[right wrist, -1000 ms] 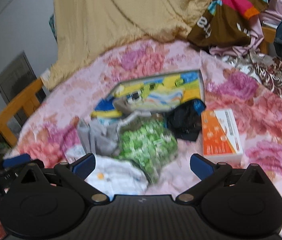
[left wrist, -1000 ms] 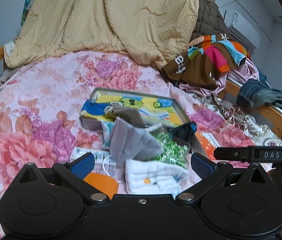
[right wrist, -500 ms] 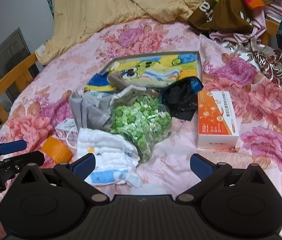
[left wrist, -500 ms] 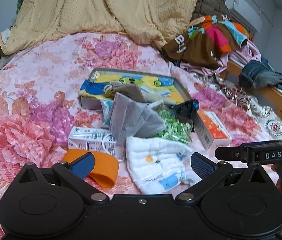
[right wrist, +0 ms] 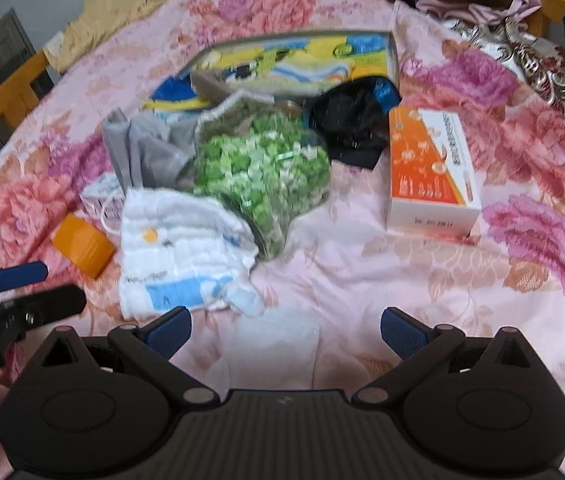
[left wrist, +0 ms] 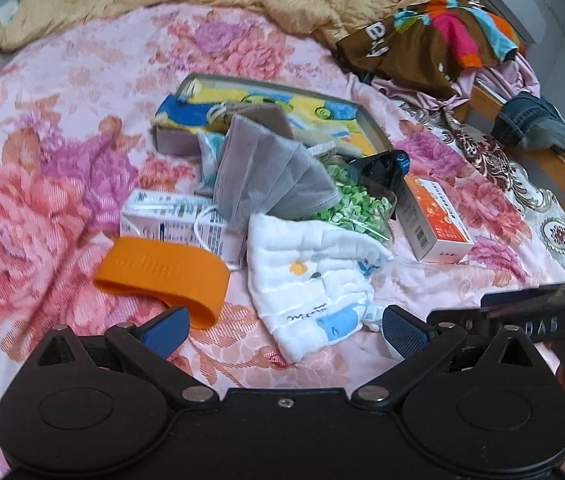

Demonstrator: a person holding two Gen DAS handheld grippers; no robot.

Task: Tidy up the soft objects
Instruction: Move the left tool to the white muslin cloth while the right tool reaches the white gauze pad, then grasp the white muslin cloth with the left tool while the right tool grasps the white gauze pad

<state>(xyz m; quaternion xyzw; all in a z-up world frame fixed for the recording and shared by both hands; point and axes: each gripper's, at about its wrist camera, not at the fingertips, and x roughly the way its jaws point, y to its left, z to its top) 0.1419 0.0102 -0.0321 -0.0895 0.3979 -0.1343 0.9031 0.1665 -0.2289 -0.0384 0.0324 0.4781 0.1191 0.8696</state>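
Left wrist view: you are hovering the left hand-held gripper point(left wrist: 284, 330) wide and empty before the white cloth point(left wrist: 314, 284) on the bed point(left wrist: 42, 184). The right hand-held gripper point(right wrist: 284, 330) is gaping too. Next comes pinching that cloth.

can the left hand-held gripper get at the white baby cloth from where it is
Probably yes. The left hand-held gripper is open, and the white baby cloth lies just ahead between its fingers, on top of the bedspread with nothing covering its near end.
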